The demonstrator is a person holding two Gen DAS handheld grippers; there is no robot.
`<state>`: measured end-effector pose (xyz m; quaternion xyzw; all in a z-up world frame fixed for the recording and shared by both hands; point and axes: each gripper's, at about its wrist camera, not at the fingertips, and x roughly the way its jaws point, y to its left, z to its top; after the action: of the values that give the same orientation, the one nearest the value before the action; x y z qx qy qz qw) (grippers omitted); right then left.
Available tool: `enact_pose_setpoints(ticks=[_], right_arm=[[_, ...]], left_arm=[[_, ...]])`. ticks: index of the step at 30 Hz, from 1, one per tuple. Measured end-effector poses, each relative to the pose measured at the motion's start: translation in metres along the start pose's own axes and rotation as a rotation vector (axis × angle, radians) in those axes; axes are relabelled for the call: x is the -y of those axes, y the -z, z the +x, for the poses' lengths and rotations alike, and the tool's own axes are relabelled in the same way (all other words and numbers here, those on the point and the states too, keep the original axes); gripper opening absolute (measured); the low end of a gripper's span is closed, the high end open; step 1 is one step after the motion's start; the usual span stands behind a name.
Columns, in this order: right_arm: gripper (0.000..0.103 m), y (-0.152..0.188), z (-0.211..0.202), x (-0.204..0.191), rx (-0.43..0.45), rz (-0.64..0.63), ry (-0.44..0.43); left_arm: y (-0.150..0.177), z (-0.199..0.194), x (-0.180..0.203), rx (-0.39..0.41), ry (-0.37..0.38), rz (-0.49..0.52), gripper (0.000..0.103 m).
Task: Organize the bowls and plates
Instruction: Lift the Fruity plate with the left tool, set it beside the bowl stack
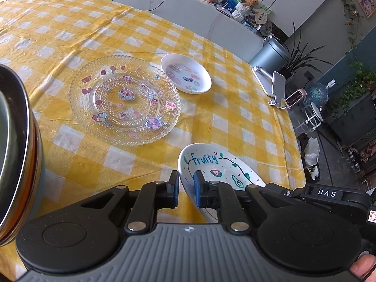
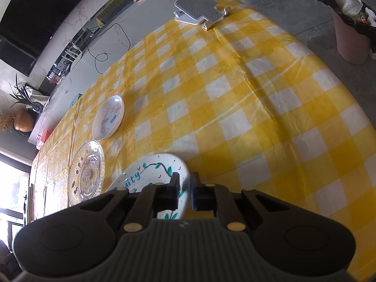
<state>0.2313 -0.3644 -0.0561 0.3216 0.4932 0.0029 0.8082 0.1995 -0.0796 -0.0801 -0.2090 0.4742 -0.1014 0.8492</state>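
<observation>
A white dish painted with "Fruity" and fruit drawings (image 1: 211, 162) (image 2: 150, 169) sits low in both views, over the yellow checked tablecloth (image 1: 235, 117). My left gripper (image 1: 185, 179) is shut on the dish's left rim, one pad inside and one outside. My right gripper (image 2: 185, 182) is shut on the opposite rim in the same way. In the left wrist view the right gripper's black body is visible at the far right edge. A clear beaded glass plate with cartoon stickers (image 1: 124, 101) (image 2: 87, 174) lies flat further out. A small white plate (image 1: 185, 72) (image 2: 108, 117) lies beyond it.
Stacked metal-rimmed bowls (image 1: 16, 141) stand close at the left edge. A white phone stand (image 1: 276, 85) (image 2: 199, 7) sits near the table's far corner. Off the table are a pink bin with a black bag (image 2: 352, 35), potted plants and a counter with clutter.
</observation>
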Motion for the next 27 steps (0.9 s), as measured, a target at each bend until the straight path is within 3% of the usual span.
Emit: enact_pose_setpoints(ticks=[7,13,20,27], right_arm=[[0.007,0.018,-0.009,-0.001,-0.016,0.006,-0.047],[0.008,0.042,-0.012,-0.017,-0.037,-0.049,-0.026],[0.007,0.066,-0.024,-0.025,-0.014,-0.071,-0.046],[0.008,0.080,-0.018,-0.034,-0.028,-0.110,0.005]], left_arm=[[0.012,-0.030,-0.003,0.033,0.001,0.026,0.014],[0.027,-0.051,-0.016,0.059,-0.013,0.034,0.014],[0.039,-0.051,-0.039,0.035,-0.026,0.004,0.014],[0.049,-0.049,-0.043,0.061,-0.062,0.043,0.014]])
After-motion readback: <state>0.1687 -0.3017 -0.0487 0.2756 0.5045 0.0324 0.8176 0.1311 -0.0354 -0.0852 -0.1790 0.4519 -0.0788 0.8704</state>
